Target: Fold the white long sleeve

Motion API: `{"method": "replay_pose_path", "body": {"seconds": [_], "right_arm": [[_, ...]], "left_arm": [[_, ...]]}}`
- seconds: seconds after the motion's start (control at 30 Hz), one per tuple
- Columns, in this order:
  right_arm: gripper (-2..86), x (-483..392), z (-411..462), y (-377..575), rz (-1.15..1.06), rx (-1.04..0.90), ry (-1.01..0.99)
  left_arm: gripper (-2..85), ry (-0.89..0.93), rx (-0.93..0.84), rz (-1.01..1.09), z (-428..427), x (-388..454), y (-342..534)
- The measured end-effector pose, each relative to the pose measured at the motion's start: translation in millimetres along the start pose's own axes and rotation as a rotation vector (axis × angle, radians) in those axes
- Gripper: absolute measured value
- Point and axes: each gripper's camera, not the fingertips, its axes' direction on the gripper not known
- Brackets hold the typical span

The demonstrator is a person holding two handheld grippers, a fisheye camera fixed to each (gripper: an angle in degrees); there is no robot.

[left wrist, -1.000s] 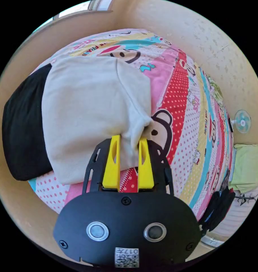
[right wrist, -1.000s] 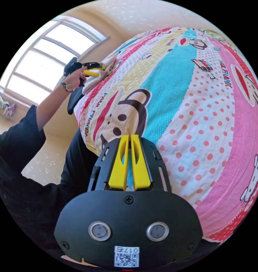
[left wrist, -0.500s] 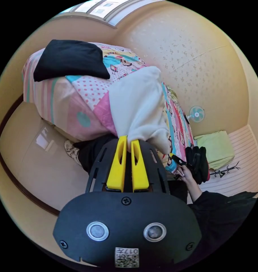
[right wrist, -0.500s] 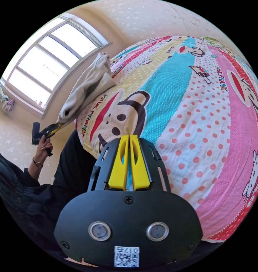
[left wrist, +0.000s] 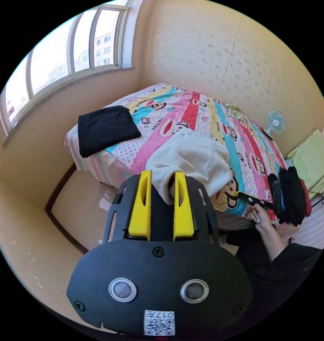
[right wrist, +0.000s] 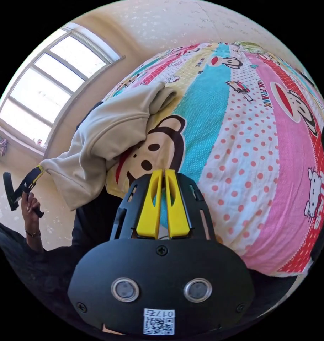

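The white long sleeve [left wrist: 190, 160] hangs off the bed's [left wrist: 201, 110] near edge (bunched, not flat). Your left tongs [left wrist: 161, 177] stand apart with its cloth between them; I cannot tell if they grip. Your right tongs [right wrist: 161, 177] sit nearly closed, empty, over the bed.

Long sleeve [left wrist: 190, 160] drapes over bed [left wrist: 204, 117] edge — folded garment [left wrist: 105, 128] beside it

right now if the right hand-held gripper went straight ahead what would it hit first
Most likely the cartoon bedspread: the right hand-held gripper points at its monkey print just beyond the jaw tips. Depth is unclear.
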Motion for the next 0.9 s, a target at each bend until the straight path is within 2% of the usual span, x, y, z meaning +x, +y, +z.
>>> {"method": "replay_pose_path", "body": {"seconds": [0.1, 0.17, 0.2, 0.27, 0.37, 0.43, 0.5, 0.57, 0.7, 0.77, 0.83, 0.9], "right_arm": [[14.0, -9, -9, 12, -0.032, -0.003, -0.189], [15.4, -8, -2, 29, 0.016, 0.031, -0.371], [15.2, -8, 2, 33, 0.021, 0.035, -0.416], [14.7, -7, 33, 40, 0.055, -0.057, -0.632], [11.5, -9, 84, 46, 0.116, -0.255, -0.786], [7.1, -7, 94, 52, 0.124, -0.283, -0.835], [4.5, -2, 76, 56, 0.105, -0.184, -0.939], [3.1, -10, 35, 56, -0.001, -0.078, -1.049], [1.9, -59, -29, 52, -0.315, -0.033, -1.051], [1.4, -104, -54, 59, -0.477, -0.019, -0.953], [1.1, -133, -61, 68, -0.569, -0.008, -0.869], [0.8, -150, -59, 78, -0.616, 0.004, -0.823]], "left_arm": [[12.9, -0.005, -0.007, -0.092, -18, -14, 8], [13.5, 0.018, -0.01, -0.127, -27, -28, 15], [14.3, 0.018, -0.019, -0.129, -32, -33, 18], [16.0, 0.038, -0.066, -0.085, -35, -31, 15], [17.1, 0.249, -0.277, 0.021, -18, -10, 3], [16.9, 0.388, -0.35, 0.047, -12, 6, 2], [16.9, 0.453, -0.369, 0.105, -22, 28, 0], [17.4, 0.439, -0.365, 0.168, -38, 45, -9], [18.3, 0.498, -0.287, 0.244, -81, 65, -53], [18.3, 0.525, -0.267, 0.251, -94, 70, -76], [18.2, 0.548, -0.338, 0.286, -95, 79, -98], [16.7, 0.566, -0.51, 0.336, -77, 91, -123]]}}
